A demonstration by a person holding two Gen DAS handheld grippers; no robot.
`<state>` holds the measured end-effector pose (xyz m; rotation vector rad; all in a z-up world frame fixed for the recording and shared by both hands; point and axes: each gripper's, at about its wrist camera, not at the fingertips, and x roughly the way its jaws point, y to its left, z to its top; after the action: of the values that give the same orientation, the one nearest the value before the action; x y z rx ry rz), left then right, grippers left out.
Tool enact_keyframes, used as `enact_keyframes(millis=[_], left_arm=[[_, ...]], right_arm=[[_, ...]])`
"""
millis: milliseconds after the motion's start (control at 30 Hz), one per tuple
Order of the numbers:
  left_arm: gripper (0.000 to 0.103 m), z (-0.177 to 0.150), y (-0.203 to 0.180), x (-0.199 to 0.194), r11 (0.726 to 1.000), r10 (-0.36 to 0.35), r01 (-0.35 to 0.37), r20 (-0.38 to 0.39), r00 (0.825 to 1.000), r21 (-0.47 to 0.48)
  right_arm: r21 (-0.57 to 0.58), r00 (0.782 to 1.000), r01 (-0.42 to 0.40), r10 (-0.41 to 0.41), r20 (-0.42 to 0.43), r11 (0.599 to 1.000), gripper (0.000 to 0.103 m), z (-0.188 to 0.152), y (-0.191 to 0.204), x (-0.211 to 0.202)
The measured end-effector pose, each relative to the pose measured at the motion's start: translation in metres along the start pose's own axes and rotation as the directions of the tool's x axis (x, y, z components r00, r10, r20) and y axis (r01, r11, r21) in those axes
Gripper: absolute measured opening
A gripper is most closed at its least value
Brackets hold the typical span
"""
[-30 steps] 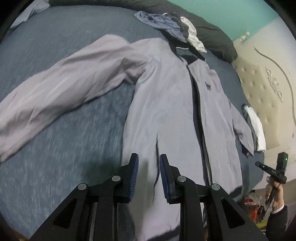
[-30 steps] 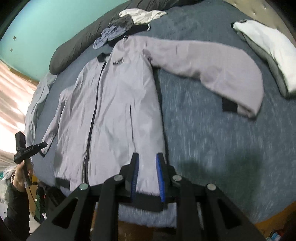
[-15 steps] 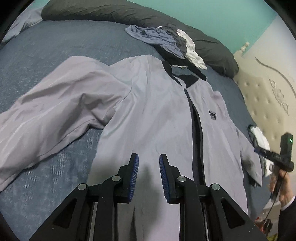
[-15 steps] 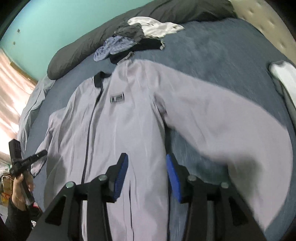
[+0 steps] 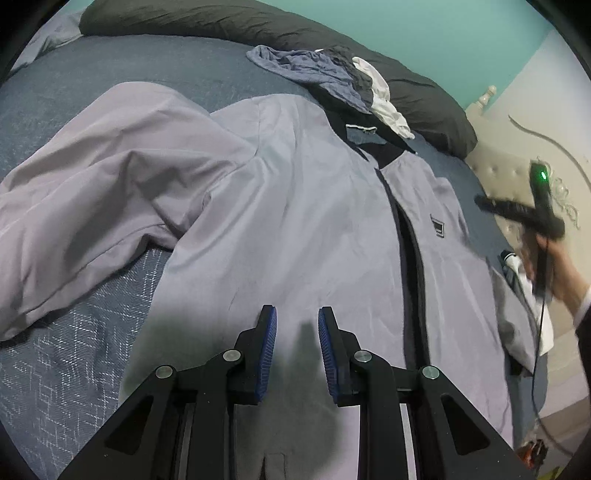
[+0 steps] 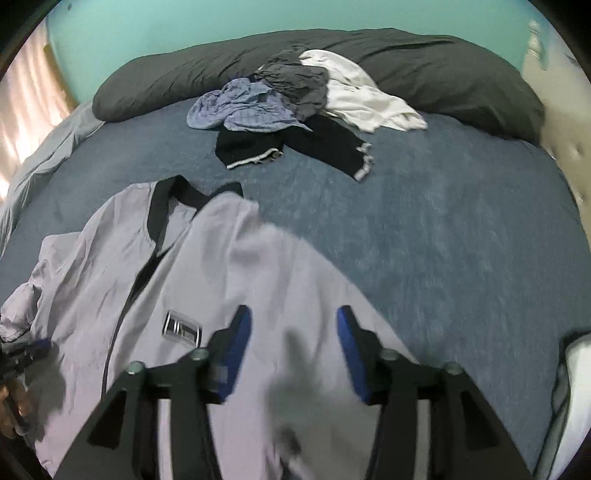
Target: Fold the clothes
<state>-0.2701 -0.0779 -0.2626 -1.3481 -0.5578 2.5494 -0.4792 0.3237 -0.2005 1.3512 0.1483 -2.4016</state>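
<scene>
A dark pillow lies against the teal wall.

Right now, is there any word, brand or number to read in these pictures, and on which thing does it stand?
None can be read.
Chest patch on the grey jacket: some marking, too small and blurred to read.
Pile of clothes: no print shows.

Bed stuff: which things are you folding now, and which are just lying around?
For the job:
jacket
left gripper
right gripper

Just lying about:
clothes pile
dark pillow
blanket
headboard
</scene>
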Motion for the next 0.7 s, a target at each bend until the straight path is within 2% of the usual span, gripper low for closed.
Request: enact_keyframes(millis=[100,267,367,500,533,567,600,633,667,700], left_arm=[[0.026,-0.001,-0.001,0.001,1.000,0.015,-0.015,0.016,1.000,0.009],[0.026,-0.001,-0.001,0.006,1.000,0.004,-0.004,0.007,1.000,0.009],[0.026,-0.001,0.000,0.008,1.000,0.000,0.000,0.004,1.000,0.009],[0.026,-0.001,-0.001,0.012,1.000,-0.008,0.008,-0.004,1.000,0.005],[0.026,-0.002,-0.001,0.013,1.000,-0.010,0.011,-0.007,1.000,0.004],[0.026,-0.002,-0.001,0.014,1.000,-0.007,0.007,-0.010,1.000,0.008],[0.026,-0.003,-0.001,0.015,1.000,-0.005,0.005,-0.012,1.000,0.013],[0.026,-0.002,-0.001,0.016,1.000,-0.006,0.006,-0.014,1.000,0.011],[0.026,-0.002,-0.001,0.015,1.000,-0.009,0.009,-0.014,1.000,0.008],[0.026,-0.002,0.000,0.014,1.000,-0.009,0.009,-0.012,1.000,0.006]], right_arm=[[-0.024,1.000,-0.020,0.019,-0.025,1.000,0.061,0.017,-0.003,0.019],[-0.015,1.000,0.001,-0.001,-0.026,1.000,0.061,0.033,-0.011,0.039],[-0.025,0.998,0.028,-0.030,-0.060,0.999,0.061,0.037,-0.015,0.058],[-0.038,0.998,0.017,-0.019,-0.058,0.999,0.060,0.032,-0.014,0.066],[-0.041,0.998,0.013,-0.016,-0.057,0.999,0.052,0.030,-0.013,0.068],[-0.044,0.998,0.010,-0.012,-0.056,0.999,0.037,0.029,-0.013,0.070],[-0.047,0.998,0.006,-0.009,-0.054,0.999,0.030,0.027,-0.012,0.071],[-0.051,0.999,0.003,-0.005,-0.053,0.999,0.017,0.026,-0.012,0.073],[-0.054,0.999,-0.001,-0.002,-0.052,0.999,0.009,0.025,-0.011,0.075],[-0.057,0.999,-0.005,0.002,-0.050,0.998,0.008,0.023,-0.011,0.077]])
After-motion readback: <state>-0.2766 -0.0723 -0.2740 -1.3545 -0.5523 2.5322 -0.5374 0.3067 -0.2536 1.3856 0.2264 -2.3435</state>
